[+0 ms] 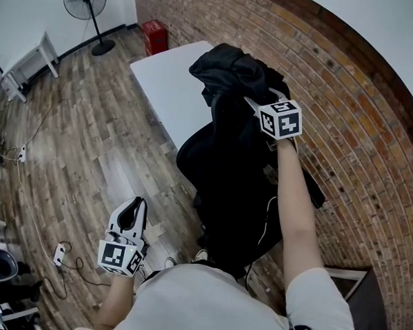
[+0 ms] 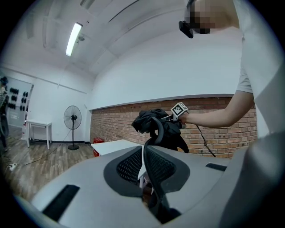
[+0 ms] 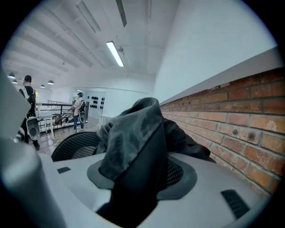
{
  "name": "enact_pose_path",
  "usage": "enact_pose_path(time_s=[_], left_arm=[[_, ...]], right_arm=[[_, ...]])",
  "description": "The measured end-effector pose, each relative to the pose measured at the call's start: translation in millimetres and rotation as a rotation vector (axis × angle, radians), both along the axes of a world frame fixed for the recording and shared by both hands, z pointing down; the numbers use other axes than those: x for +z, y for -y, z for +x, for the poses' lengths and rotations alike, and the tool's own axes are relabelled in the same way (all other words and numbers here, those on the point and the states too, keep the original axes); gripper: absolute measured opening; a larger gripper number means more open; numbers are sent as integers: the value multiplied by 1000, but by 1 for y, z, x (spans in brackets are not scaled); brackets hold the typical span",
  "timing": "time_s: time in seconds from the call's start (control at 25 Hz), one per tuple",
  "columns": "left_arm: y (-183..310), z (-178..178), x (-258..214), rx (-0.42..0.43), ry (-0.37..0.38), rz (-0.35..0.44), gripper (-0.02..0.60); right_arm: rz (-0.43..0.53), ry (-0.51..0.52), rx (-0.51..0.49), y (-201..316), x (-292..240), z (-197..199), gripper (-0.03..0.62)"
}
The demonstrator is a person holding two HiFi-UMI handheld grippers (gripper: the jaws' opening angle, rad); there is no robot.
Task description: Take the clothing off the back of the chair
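Black clothing [image 1: 229,69] lies bunched over the top of a black office chair [image 1: 239,197] beside the brick wall. My right gripper [image 1: 251,101] reaches in from the right at the chair's top and is shut on the clothing. In the right gripper view a grey-black fold of the clothing [image 3: 133,129] fills the gap of the right gripper [image 3: 133,187]. My left gripper [image 1: 131,211] hangs low at the left, well away from the chair, shut and holding nothing. In the left gripper view the left gripper [image 2: 147,149] points toward the clothing [image 2: 149,118] and the right gripper [image 2: 171,116].
A white table [image 1: 169,83] stands just behind the chair. The brick wall [image 1: 361,121] runs along the right. On the wooden floor are a standing fan [image 1: 87,3], a red box [image 1: 156,35], a white bench [image 1: 32,62] and a power strip with cables [image 1: 60,255].
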State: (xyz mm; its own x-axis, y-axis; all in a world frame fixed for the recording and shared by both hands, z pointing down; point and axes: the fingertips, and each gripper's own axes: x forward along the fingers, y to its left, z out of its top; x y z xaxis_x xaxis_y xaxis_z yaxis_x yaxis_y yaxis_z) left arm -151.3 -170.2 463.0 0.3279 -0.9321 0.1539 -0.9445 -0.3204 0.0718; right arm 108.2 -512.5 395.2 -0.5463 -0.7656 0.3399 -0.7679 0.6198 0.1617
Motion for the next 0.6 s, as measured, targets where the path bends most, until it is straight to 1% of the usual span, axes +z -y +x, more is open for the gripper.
enact_pose_path(time_s=[0.08,0.16,0.36,0.48,0.6], left_arm=[[-6,-2,0,-9,0,2,52],[-11,-4,2,-16,-2,-2,52],[-20,0,0,-18,-4,6,52],[-24,4,-6,-15,-4,21,52],[-28,8,-9,-18,-2,32,52]], right_arm=[[7,-8,15,-3,1,0,198],[-5,20,25,-6,1,-2,172],[-68,219,46,-9,-4,-1,97],[-78,306,41,-12,-6,-1,85],[-75,366,48,-14,-14,0,71]])
